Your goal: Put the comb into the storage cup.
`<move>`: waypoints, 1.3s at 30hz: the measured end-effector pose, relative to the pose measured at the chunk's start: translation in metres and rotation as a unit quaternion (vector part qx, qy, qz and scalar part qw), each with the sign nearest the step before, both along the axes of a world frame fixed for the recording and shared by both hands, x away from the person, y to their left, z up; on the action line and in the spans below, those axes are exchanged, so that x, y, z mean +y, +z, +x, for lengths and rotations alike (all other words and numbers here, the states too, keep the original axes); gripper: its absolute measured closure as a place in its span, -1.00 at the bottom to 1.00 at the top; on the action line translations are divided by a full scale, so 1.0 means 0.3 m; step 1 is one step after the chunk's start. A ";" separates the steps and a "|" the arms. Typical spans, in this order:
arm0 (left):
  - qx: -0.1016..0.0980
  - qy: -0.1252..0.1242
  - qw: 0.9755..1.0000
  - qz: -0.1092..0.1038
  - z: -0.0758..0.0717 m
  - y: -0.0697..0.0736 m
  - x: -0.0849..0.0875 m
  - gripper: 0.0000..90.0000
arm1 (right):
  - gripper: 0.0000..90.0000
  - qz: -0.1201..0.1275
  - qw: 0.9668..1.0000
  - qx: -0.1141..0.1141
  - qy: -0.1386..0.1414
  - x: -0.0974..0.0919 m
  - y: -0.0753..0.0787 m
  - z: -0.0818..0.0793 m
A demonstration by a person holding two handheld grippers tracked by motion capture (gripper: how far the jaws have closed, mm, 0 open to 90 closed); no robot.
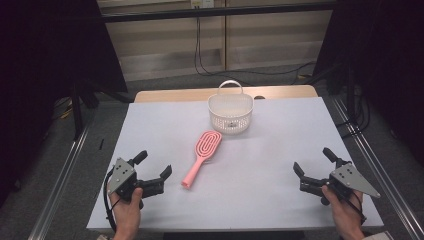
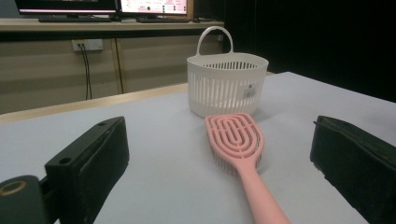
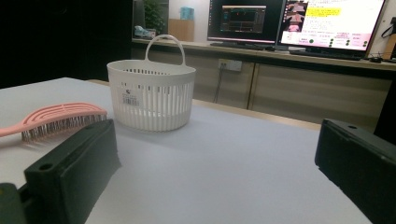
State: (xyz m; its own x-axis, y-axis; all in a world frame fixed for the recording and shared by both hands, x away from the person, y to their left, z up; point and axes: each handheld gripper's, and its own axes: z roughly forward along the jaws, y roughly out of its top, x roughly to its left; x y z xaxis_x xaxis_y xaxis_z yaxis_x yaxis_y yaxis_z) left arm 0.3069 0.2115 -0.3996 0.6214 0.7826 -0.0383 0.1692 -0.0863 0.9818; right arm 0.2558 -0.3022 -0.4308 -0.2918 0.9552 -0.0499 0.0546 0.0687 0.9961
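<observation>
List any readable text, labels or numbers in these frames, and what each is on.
No text can be read.
White slotted plastic basket: small sticker, print too small to read.
Monitors behind the table: on-screen text too blurred to read.
Pink plastic hairbrush: no marking visible.

Pink hairbrush (image 1: 202,156), bristles down, near basket (image 1: 230,114)

A white slotted basket (image 1: 230,114) sat upright near the far edge of the pale table (image 1: 280,150), handle up, with a small label on its wall. Monitors (image 3: 289,23) glowed on the desk behind, cables (image 1: 200,50) dangling down.
</observation>
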 end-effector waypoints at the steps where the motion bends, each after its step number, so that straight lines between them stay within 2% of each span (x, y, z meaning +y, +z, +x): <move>1: 0.001 -0.002 1.000 -0.001 0.004 0.000 -0.006 -0.90 | -1.00 -0.001 1.000 0.000 0.001 0.000 0.000 0.000; 2: 0.006 -0.005 1.000 -0.001 0.008 0.001 -0.012 -0.90 | -1.00 -0.001 1.000 0.000 0.003 0.001 0.000 0.000; 4: 0.022 -0.022 0.999 -0.026 0.016 0.002 -0.021 -0.92 | -1.00 -0.001 1.000 0.001 0.005 0.002 0.000 0.000; 5: 0.024 -0.025 0.999 -0.027 0.017 0.005 -0.026 -0.93 | -1.00 0.000 1.000 0.001 0.006 0.003 0.000 -0.001; 7: 0.009 -0.028 0.999 -0.016 0.020 0.014 -0.035 -0.93 | -1.00 0.000 1.000 0.001 0.008 0.003 0.000 -0.002; 9: 0.009 -0.036 0.999 -0.023 0.029 0.017 -0.040 -0.94 | -1.00 0.000 1.000 0.001 0.008 0.002 0.000 -0.001; 11: 0.012 -0.043 0.999 -0.020 0.037 0.017 -0.046 -0.95 | -1.00 0.000 1.000 0.001 0.007 0.002 0.000 -0.001; 15: 0.009 -0.044 0.999 -0.008 0.048 0.010 -0.058 -0.95 | -1.00 -0.001 1.000 0.000 0.008 0.003 0.000 0.000; 19: 0.012 -0.043 0.999 -0.010 0.057 0.009 -0.064 -0.95 | -1.00 -0.001 1.000 0.001 0.009 0.004 -0.001 0.000; 21: 0.013 -0.032 0.999 -0.004 0.064 0.003 -0.075 -0.98 | -1.00 -0.002 1.000 0.000 0.008 0.004 0.000 -0.001; 22: 0.012 -0.037 0.999 -0.005 0.070 0.003 -0.078 -0.98 | -1.00 -0.001 1.000 0.000 0.009 0.004 0.000 0.000; 26: 0.007 -0.033 0.999 0.000 0.089 0.017 -0.088 -0.97 | -1.00 -0.003 1.000 0.000 0.010 0.004 0.000 0.000; 30: 0.011 -0.026 1.000 -0.001 0.104 0.029 -0.091 -0.98 | -1.00 -0.002 1.000 0.000 0.009 0.003 -0.001 0.000; 36: 0.007 -0.030 0.999 0.012 0.123 0.036 -0.107 -0.98 | -1.00 -0.004 1.000 0.000 0.010 0.004 -0.001 0.000; 39: 0.012 -0.031 0.999 0.011 0.134 0.033 -0.110 -0.97 | -1.00 -0.005 1.000 0.000 0.008 0.004 -0.001 0.000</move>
